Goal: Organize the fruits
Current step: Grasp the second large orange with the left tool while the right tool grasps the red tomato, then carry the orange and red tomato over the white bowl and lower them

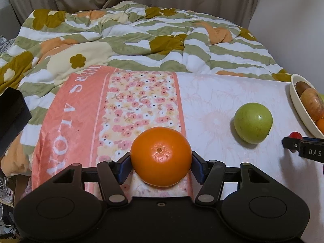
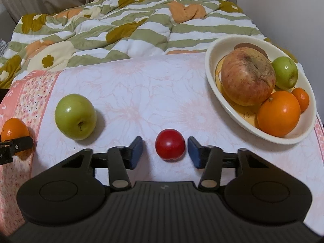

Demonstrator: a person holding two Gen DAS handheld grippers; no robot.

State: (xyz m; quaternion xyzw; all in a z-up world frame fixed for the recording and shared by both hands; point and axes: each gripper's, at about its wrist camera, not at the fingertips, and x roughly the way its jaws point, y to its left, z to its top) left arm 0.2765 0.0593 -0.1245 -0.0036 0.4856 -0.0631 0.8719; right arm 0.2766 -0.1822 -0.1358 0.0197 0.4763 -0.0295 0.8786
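My left gripper (image 1: 161, 163) is shut on an orange (image 1: 161, 156), with both blue pads against its sides, low over the floral cloth. A green apple (image 1: 253, 122) lies to its right; the apple also shows in the right wrist view (image 2: 76, 116). My right gripper (image 2: 165, 151) is open around a small red fruit (image 2: 170, 147), with gaps on both sides. A cream bowl (image 2: 214, 85) at the right holds a large reddish apple (image 2: 248, 76), a green apple (image 2: 285, 71), an orange (image 2: 278, 113) and a small orange (image 2: 301, 98).
A rumpled green, white and orange flowered quilt (image 1: 129, 40) lies beyond the cloth. A black box (image 1: 12, 113) stands at the left edge. Beige curtains hang behind.
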